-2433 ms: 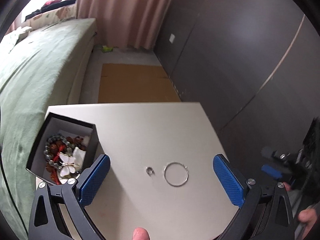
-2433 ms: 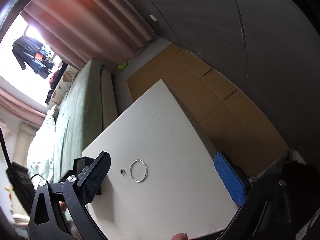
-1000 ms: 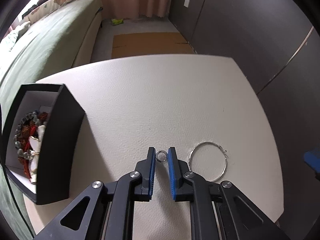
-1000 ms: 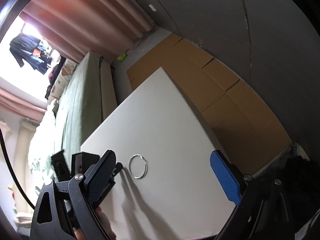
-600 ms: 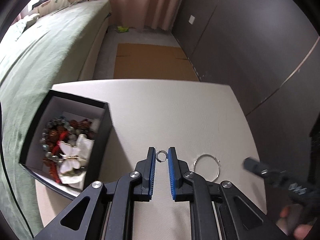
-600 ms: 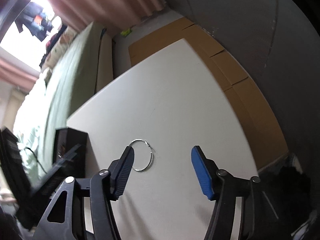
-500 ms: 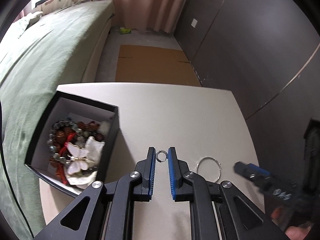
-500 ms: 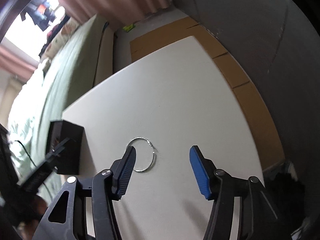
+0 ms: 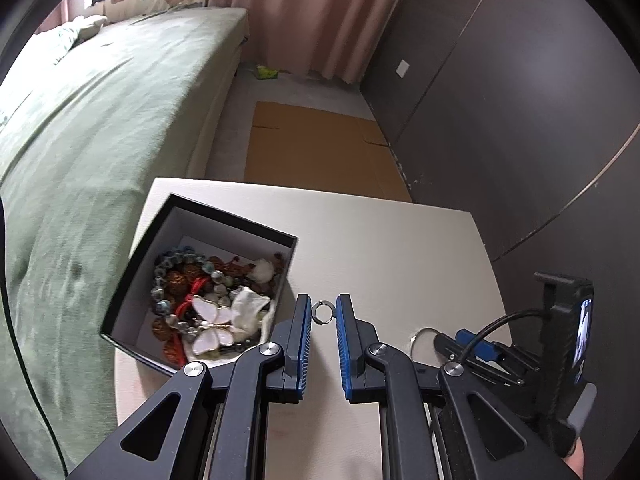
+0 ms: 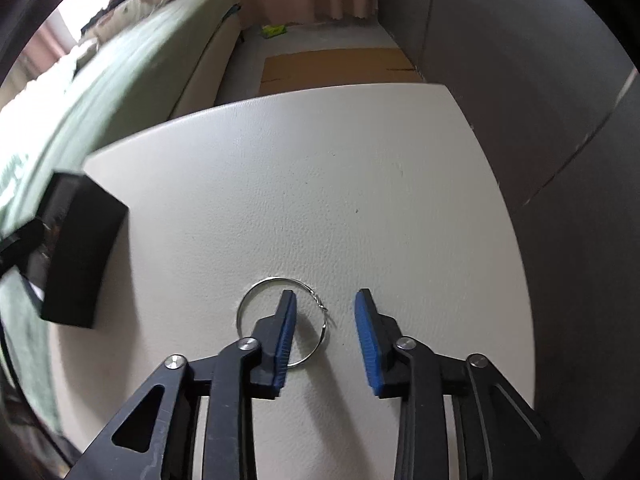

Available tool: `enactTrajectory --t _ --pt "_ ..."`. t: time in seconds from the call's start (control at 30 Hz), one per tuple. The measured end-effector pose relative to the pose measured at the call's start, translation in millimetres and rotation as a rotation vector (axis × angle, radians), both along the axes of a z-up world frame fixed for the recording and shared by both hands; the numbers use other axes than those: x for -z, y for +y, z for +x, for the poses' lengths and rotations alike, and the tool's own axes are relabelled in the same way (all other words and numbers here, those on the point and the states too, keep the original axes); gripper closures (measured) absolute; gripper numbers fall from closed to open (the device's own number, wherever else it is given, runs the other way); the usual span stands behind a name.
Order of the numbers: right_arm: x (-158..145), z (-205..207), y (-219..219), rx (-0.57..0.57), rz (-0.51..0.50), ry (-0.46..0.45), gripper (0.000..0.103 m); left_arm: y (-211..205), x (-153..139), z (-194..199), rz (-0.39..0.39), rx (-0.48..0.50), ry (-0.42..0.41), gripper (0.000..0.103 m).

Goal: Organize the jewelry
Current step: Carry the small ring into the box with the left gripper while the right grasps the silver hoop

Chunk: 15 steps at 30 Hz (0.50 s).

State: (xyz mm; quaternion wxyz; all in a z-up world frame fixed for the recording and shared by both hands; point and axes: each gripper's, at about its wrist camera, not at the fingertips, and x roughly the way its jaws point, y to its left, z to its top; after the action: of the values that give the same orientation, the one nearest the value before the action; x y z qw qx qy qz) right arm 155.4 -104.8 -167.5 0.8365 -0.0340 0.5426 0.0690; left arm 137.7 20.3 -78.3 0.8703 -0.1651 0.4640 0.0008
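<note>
- Since the earlier frames, the left gripper has lifted the small silver ring, pinched between its blue pads, toward the open black jewelry box.
- Meanwhile the right gripper has dropped over the large thin silver hoop, fingers spread, one tip inside the loop.
- Beads and a white butterfly piece are already boxed; ring and hoop remain, as I judge it.
- That hoop lies flat on the cream leather-textured table.

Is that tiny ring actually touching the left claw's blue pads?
Touching: the left wrist view shows the small ring pinched between the left gripper pads, no gap either side.
</note>
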Motion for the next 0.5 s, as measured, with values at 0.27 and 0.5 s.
enactTrajectory --t 0.27,0.5 --pt "-6.6 -9.1 19.6 -0.102 -0.128 -0.026 0.098 9.0 -2.0 -2.2 0.004 -0.011 -0.004 0.09" --pt "-32.3 -15.7 12.6 -0.106 -0.017 -0.064 0.1 23.3 -13.0 -8.5 -0.002 -0.04 -0.032 0.09"
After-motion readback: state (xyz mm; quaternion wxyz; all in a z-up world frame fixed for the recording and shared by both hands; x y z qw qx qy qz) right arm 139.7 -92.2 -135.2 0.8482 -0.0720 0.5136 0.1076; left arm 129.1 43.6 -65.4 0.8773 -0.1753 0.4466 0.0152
